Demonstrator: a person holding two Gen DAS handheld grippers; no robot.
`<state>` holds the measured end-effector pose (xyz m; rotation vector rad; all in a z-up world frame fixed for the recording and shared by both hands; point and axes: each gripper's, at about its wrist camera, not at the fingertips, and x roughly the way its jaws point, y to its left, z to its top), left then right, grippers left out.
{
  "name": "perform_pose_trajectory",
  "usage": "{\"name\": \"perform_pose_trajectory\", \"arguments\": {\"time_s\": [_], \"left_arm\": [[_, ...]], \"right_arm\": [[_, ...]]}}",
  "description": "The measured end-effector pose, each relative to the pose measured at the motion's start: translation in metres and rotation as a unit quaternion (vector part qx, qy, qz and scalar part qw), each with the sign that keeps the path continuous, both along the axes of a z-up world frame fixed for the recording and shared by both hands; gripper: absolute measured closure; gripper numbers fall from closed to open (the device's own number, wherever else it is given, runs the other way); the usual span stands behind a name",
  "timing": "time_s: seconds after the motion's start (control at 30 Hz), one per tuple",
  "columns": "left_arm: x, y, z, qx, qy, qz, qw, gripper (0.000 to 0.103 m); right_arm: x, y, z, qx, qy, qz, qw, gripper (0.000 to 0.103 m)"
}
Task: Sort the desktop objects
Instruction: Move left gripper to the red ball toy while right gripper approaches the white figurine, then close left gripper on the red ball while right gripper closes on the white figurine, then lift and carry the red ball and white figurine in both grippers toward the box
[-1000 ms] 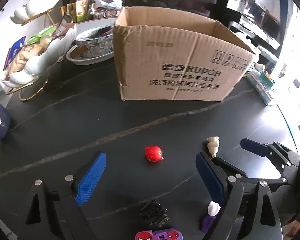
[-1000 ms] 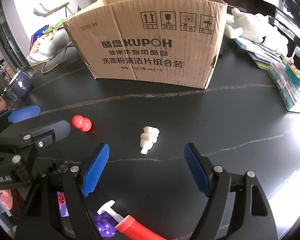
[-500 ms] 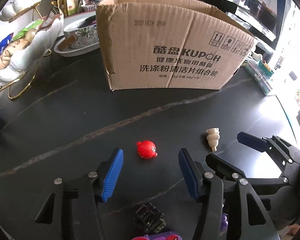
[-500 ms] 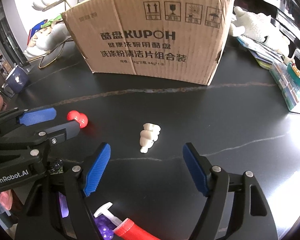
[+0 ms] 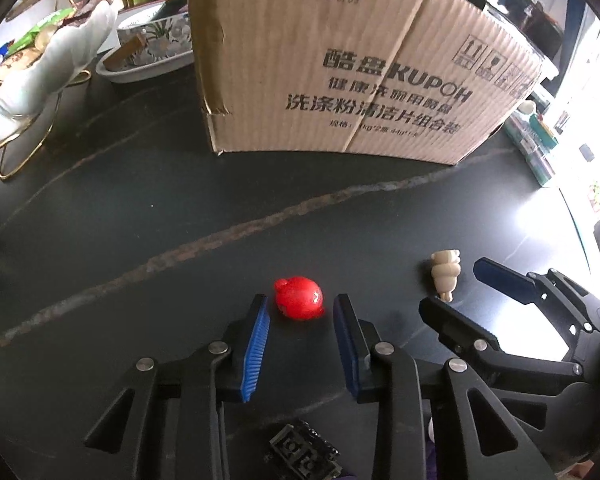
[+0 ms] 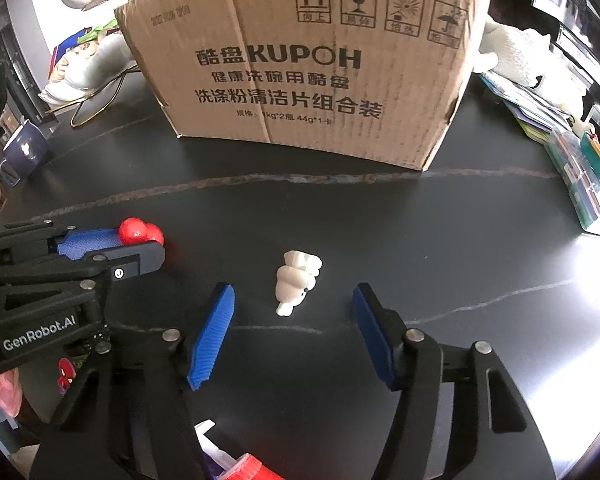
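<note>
Blue-padded, your left gripper (image 5: 300, 308) sits low over the black table (image 5: 140, 248), jaws narrowed but not closed, with the red toy (image 5: 299, 298) just ahead between the fingertips; you cannot tell whether either pad touches it. A small black block piece (image 5: 300, 456) lies nearest you, under that gripper. Your right gripper (image 6: 292, 300) holds its jaws wide, and the cream figurine (image 6: 296, 280) lies on its side between the tips, apart from both pads. A red cap (image 6: 248, 468) shows at the bottom edge of the right view. Farther back stands the cardboard box (image 6: 300, 76), printed KUPOH. Beyond it, a white shell dish (image 5: 40, 76) on a gold stand sits to your left.
</note>
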<state>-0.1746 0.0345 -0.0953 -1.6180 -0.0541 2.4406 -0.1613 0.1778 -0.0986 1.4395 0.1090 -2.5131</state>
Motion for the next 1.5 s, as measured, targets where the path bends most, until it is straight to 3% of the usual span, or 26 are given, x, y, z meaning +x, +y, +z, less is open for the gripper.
{"name": "perform_pose_trajectory", "arguments": {"time_s": [0.13, 0.23, 0.47, 0.77, 1.5], "left_arm": [[-0.001, 0.0, -0.005, 0.0, -0.001, -0.002, 1.0, 0.081], [-0.002, 0.002, -0.006, -0.01, 0.002, -0.005, 0.9999, 0.081], [-0.002, 0.007, -0.006, -0.012, 0.005, -0.006, 0.9999, 0.081], [-0.004, 0.009, -0.003, -0.007, 0.004, -0.001, 1.0, 0.081], [0.031, -0.003, 0.044, -0.003, 0.045, 0.012, 0.9989, 0.081]], "right_arm": [[-0.002, -0.002, -0.005, 0.004, -0.006, 0.0, 1.0, 0.052], [-0.004, -0.002, -0.006, 0.008, -0.002, -0.001, 1.0, 0.057], [-0.007, 0.0, -0.006, 0.007, -0.002, -0.002, 1.0, 0.085], [-0.004, 0.007, 0.0, -0.008, -0.002, -0.009, 1.0, 0.085], [0.029, 0.014, 0.039, -0.022, 0.03, -0.015, 0.999, 0.085]]}}
